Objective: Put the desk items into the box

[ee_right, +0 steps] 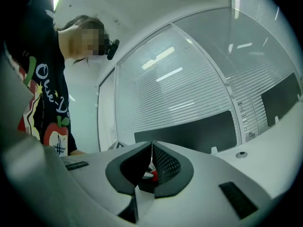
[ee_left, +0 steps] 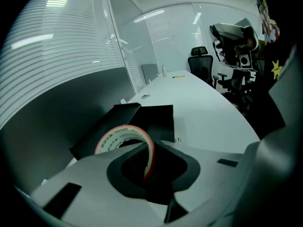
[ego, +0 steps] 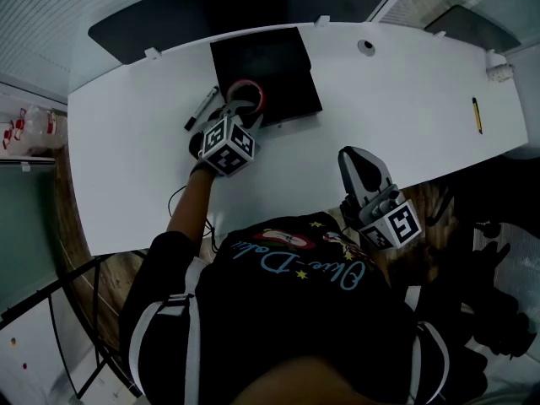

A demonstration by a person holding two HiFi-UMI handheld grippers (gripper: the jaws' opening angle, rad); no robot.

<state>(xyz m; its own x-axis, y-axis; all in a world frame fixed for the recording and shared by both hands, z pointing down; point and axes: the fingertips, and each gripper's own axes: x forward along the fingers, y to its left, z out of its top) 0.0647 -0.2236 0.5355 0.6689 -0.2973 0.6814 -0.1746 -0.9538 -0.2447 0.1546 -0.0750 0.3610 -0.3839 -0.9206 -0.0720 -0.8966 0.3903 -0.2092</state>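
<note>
Tape roll (ego: pixel 246 97): at the box's (ego: pixel 274 62) near-left corner, partly over its rim.
Left gripper (ego: pixel 239 110): clamped on the roll's near band and angled down toward the box.
Key relation: the box floor lies just ahead of and below the roll, so I judge a short carry inward comes before release.
Right gripper (ego: pixel 356 160): jaws together and empty, well apart from the box.
Marker (ego: pixel 202 107): just left of the box, with its long axis slanting toward it. It is nearer the left gripper.
Pencil (ego: pixel 477 115): far right of the box.
</note>
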